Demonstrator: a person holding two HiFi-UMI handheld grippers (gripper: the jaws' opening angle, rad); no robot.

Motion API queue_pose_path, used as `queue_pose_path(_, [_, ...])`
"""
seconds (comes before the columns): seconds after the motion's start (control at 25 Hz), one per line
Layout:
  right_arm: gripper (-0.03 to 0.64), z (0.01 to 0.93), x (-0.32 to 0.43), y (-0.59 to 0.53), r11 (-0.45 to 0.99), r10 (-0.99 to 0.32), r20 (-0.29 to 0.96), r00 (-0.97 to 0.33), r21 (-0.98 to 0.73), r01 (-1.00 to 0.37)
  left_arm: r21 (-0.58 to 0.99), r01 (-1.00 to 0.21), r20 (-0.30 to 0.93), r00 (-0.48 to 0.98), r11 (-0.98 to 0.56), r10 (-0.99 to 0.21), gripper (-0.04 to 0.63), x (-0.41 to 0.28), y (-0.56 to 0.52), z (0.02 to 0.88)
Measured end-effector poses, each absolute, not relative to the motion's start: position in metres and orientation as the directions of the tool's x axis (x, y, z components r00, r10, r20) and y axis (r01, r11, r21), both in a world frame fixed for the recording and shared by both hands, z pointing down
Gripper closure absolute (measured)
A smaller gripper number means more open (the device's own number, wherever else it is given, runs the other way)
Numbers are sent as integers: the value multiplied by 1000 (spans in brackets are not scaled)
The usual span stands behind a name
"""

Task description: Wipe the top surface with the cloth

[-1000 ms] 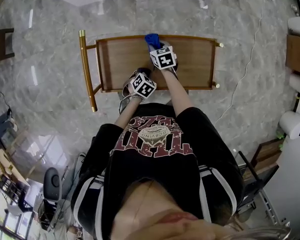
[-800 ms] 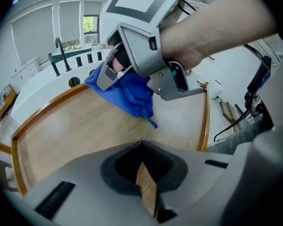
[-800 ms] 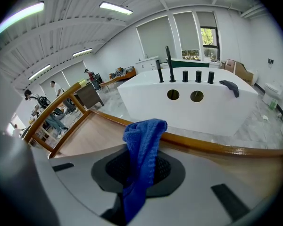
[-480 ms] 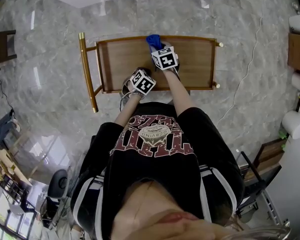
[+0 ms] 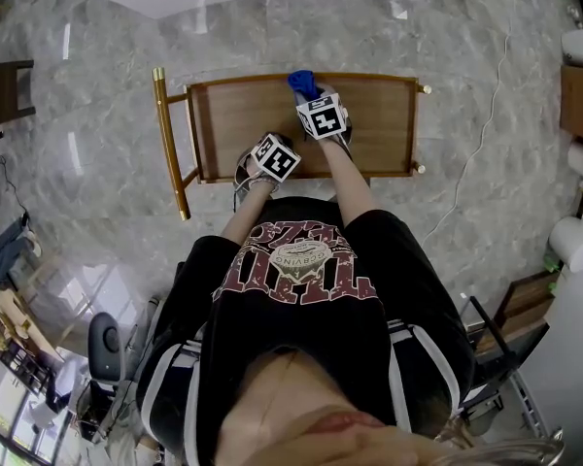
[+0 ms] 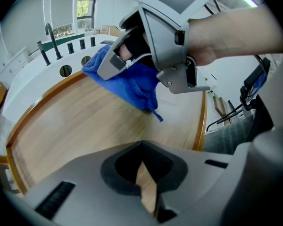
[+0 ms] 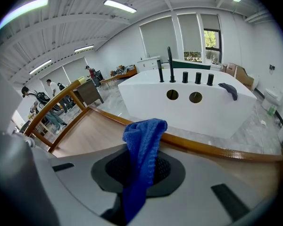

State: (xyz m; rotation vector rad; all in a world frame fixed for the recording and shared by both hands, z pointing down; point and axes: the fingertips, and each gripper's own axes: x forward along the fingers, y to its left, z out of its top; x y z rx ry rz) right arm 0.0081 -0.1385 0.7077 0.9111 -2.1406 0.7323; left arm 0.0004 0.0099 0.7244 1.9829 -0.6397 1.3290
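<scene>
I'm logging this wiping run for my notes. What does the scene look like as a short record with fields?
surface: wooden top with a raised rim
cloth: blue cloth, bunched, its lower end on the wood near the far rim
right tongs: shut on the blue cloth
left tongs: shut, holding nothing, over the near part of the top
beyond: white bathtub past the far rim
</scene>
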Motion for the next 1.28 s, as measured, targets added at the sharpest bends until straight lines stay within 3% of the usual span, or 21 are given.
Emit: queue_pose_path(1.28, [557, 711, 90, -150, 525, -441, 764, -471, -206, -826, 260, -734, 919, 387, -627, -72, 549, 0, 11, 727])
